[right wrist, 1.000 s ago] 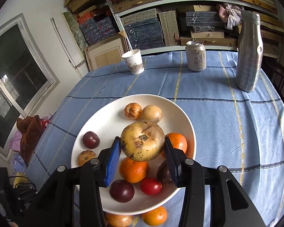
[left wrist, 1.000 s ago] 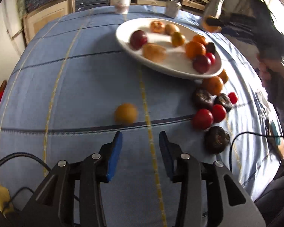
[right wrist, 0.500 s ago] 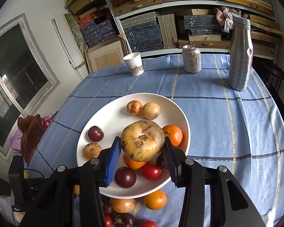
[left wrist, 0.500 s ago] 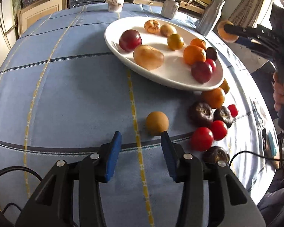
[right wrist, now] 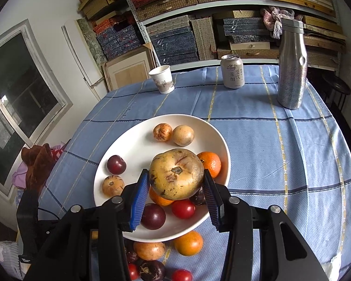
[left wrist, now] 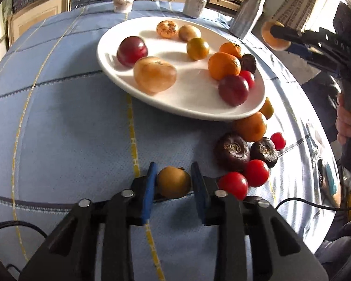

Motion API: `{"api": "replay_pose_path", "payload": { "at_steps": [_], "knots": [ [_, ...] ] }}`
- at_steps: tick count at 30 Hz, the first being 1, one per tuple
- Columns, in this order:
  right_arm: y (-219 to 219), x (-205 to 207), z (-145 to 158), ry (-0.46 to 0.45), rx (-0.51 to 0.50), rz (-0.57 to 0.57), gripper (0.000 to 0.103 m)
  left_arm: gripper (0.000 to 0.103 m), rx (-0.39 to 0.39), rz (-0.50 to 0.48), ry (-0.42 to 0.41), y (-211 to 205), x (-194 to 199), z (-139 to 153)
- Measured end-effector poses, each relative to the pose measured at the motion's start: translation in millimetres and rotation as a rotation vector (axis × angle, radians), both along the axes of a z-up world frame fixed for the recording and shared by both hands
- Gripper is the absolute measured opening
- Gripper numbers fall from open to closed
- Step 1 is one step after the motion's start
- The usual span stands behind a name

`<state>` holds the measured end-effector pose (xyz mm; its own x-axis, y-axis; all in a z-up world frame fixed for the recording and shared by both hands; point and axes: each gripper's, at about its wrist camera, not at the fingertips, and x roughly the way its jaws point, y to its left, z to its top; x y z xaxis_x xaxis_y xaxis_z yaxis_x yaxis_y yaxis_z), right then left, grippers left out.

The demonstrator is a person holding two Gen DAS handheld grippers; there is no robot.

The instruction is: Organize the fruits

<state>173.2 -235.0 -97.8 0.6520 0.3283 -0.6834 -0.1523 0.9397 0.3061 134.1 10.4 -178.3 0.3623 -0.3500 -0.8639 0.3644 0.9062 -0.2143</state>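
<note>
My left gripper [left wrist: 173, 182] has just closed on a small round fruit [left wrist: 174, 182] – tan-orange, smooth, with a dark nub at its top – and both blue pads press its sides while it sits on the blue cloth [left wrist: 65, 126], just this side of the white plate [left wrist: 191, 107]. The gripper tilts steeply down at the table. To its right lie loose fruits: two red tomatoes [left wrist: 244, 179], two dark purple ones [left wrist: 232, 151], an orange [left wrist: 251, 126]. On the plate sit plums, oranges and a pale persimmon [left wrist: 155, 74]. My right gripper [right wrist: 176, 187] holds a big yellowish fruit [right wrist: 176, 173] – blotched brown, a dry calyx facing the camera – clamped between its pads and lifted above the near part of the plate [right wrist: 119, 154]. It points down at a slant; in the left view my hand [left wrist: 346, 119] grips its handle off the table's right edge. A cup [right wrist: 163, 79], a can [right wrist: 232, 74] and a steel bottle [right wrist: 292, 63] stand at the far side.
</note>
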Motion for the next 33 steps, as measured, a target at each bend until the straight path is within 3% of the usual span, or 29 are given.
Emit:
{"api": "replay_pose_path", "payload": {
  "at_steps": [4,7,12,15,22,28,33],
  "knots": [
    [-2,-1,-2,0.005,0.003,-0.001,0.046,0.029,-0.002,0.033,-0.026,8,-1,12],
    [-3,-1,-1,0.003,-0.003,-0.001,0.046,0.029,-0.001,0.030,-0.086,4,8,37],
    [-3,19,11,-0.017,-0.016,-0.003,0.046,0.029,0.000,0.024,-0.206,-16,64,85],
    [3,39,12,-0.015,-0.039,0.015,0.046,0.029,0.012,0.031,-0.241,-29,105,97],
    [14,86,-28,0.086,-0.068,0.023,0.046,0.029,0.051,0.062,-0.180,-50,169,66],
    [18,100,-47,0.125,-0.051,0.018,0.047,0.031,0.062,0.071,-0.144,-54,174,42],
    [19,99,-42,0.115,-0.050,0.018,0.048,0.035,0.059,0.084,-0.145,-50,172,44]
  ]
}}
